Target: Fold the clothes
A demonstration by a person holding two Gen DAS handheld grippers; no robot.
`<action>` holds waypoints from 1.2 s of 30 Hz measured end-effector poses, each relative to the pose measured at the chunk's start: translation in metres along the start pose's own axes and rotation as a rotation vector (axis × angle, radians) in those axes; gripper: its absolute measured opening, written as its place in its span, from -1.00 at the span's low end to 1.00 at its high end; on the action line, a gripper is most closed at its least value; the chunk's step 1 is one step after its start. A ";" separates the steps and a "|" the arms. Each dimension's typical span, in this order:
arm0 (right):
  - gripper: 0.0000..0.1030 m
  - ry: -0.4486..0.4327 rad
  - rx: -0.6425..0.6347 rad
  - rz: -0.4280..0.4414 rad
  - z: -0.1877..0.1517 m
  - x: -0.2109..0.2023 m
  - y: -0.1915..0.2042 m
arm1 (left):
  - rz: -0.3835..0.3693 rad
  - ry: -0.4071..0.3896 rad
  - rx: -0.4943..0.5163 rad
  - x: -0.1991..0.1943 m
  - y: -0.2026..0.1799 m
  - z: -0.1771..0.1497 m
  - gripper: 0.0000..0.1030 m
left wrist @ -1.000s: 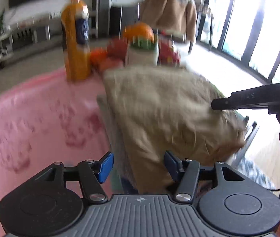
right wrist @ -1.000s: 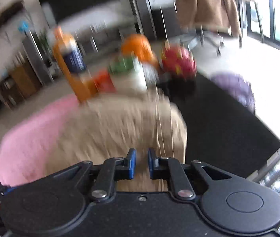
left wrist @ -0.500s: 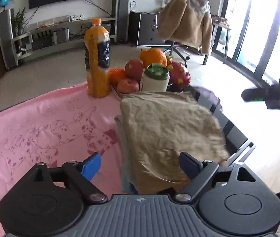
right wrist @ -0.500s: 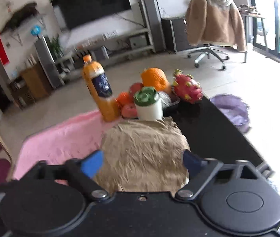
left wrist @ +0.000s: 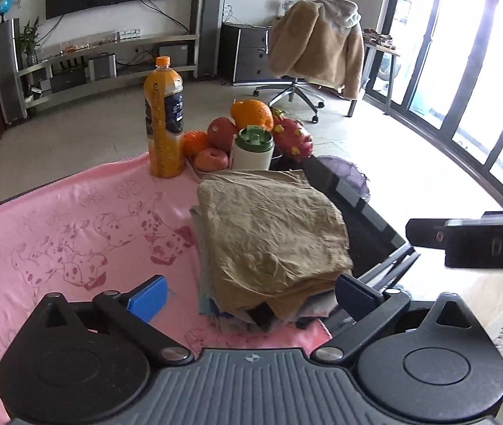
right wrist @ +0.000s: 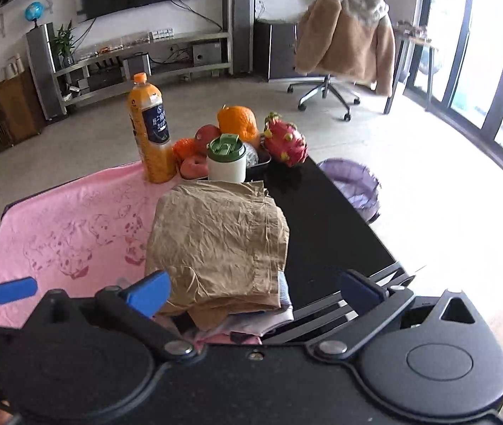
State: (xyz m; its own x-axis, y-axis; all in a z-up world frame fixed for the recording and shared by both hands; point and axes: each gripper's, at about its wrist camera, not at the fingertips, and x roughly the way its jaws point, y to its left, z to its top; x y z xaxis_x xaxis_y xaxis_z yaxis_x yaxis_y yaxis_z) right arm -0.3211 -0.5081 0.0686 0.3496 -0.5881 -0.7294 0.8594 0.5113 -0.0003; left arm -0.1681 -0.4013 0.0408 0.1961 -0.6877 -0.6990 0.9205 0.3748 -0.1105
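A folded tan garment (left wrist: 272,233) lies on top of a stack of folded clothes (right wrist: 265,318) at the right edge of the pink dog-print blanket (left wrist: 74,219). My left gripper (left wrist: 251,295) hovers above and in front of the stack, its jaws opening wide. Nothing is pressed between its pads. My right gripper (right wrist: 255,292) hangs likewise over the stack's near edge, jaws opening, holding nothing. One blue left fingertip (right wrist: 12,290) shows at the left edge of the right wrist view. The black body of the right tool (left wrist: 471,241) shows at the right of the left wrist view.
Behind the stack stand an orange juice bottle (left wrist: 164,120), a white cup with a green lid (left wrist: 253,148) and a tray of fruit (left wrist: 251,117). The black table (right wrist: 322,219) ends just right of the stack. A purple basket (right wrist: 354,184) sits on the floor beyond.
Both grippers have lifted up and back from the tan garment. The right jaws went from nearly shut to wide, and the left jaws widened too. The garment now rests flat on the stack.
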 end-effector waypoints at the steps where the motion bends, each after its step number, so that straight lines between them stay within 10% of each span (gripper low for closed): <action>1: 1.00 -0.002 -0.003 0.000 -0.003 -0.003 0.000 | 0.004 0.000 -0.003 -0.003 0.000 -0.001 0.98; 36: 1.00 0.127 -0.014 0.045 -0.049 -0.002 -0.006 | 0.037 0.095 0.040 0.007 -0.031 -0.039 0.99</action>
State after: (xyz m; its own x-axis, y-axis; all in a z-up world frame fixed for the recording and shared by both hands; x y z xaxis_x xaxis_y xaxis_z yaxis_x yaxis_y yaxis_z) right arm -0.3457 -0.4788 0.0366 0.3373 -0.4809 -0.8093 0.8384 0.5444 0.0259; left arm -0.2089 -0.3934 0.0120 0.1990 -0.6112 -0.7661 0.9262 0.3727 -0.0568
